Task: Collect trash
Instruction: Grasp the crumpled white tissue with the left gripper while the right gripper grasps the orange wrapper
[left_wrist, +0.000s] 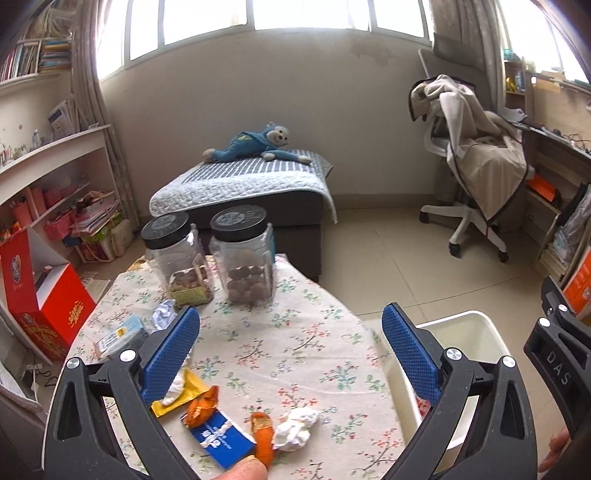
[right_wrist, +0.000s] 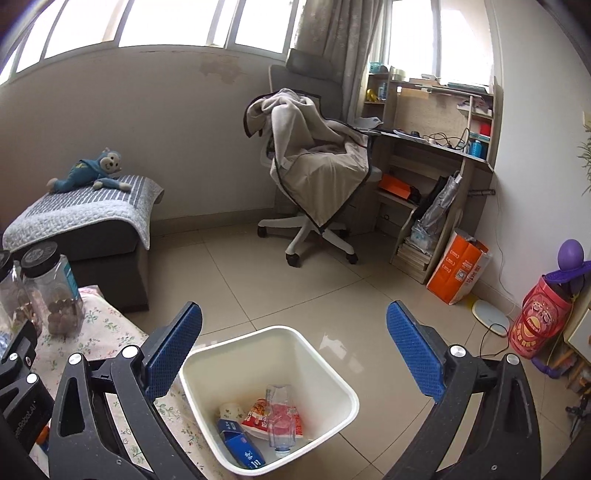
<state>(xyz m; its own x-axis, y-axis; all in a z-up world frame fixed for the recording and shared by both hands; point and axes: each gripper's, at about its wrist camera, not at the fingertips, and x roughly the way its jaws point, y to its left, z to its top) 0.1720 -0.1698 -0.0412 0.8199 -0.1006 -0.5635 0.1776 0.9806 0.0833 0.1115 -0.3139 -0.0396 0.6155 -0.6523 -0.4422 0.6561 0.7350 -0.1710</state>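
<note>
Flowered cloth is covering the worktop (left_wrist: 295, 332), where a crumpled tissue (left_wrist: 297, 428), orange peel (left_wrist: 263, 435) and blue wrapper (left_wrist: 221, 437) are lying. Left gripper (left_wrist: 291, 343) is hovering above them, jaws spread wide and empty. Right gripper (right_wrist: 293, 343) (also wide open) is hanging over the white bin (right_wrist: 347, 391), which is holding a bottle (right_wrist: 280, 417).

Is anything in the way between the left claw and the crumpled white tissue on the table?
Nothing visible blocks it. The left claw hangs open above the flowered tablecloth, and the crumpled white tissue lies in the open just below, beside an orange peel.
</note>
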